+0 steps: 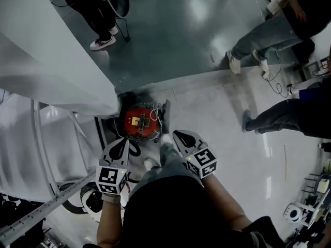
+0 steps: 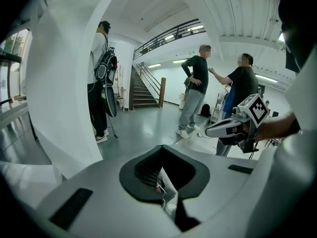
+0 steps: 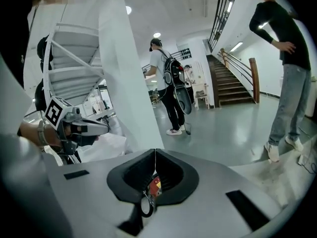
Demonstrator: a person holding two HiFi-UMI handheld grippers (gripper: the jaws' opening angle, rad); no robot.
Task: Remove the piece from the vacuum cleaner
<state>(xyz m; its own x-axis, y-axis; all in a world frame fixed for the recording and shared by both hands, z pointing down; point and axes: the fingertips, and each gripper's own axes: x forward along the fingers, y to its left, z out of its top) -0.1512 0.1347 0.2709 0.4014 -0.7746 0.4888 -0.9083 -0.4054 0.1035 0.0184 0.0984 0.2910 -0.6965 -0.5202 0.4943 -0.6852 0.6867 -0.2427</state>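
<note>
The person stands over the vacuum cleaner (image 1: 138, 121), both forearms held out in front of the body at about the same height. Each hand grips its tool behind the marker cube. The left tongs (image 1: 124, 140) and the right tongs (image 1: 176, 133) tilt forward and down, and their tips lean slightly toward each other.

Both pairs of tongs are closed with nothing in them. In each gripper view the black pads meet at the tip, and only slivers of the vacuum cleaner's red body and wires show through the hollow behind the tip.

The vacuum cleaner sits on the floor (image 1: 217, 112) just beyond the tips, nearer the left tongs. It is round and red, with loose wires on top, and it touches neither tool. A white sheet (image 1: 51, 61) hangs just to its left. Bystanders (image 1: 264, 32) stand on the far side.
</note>
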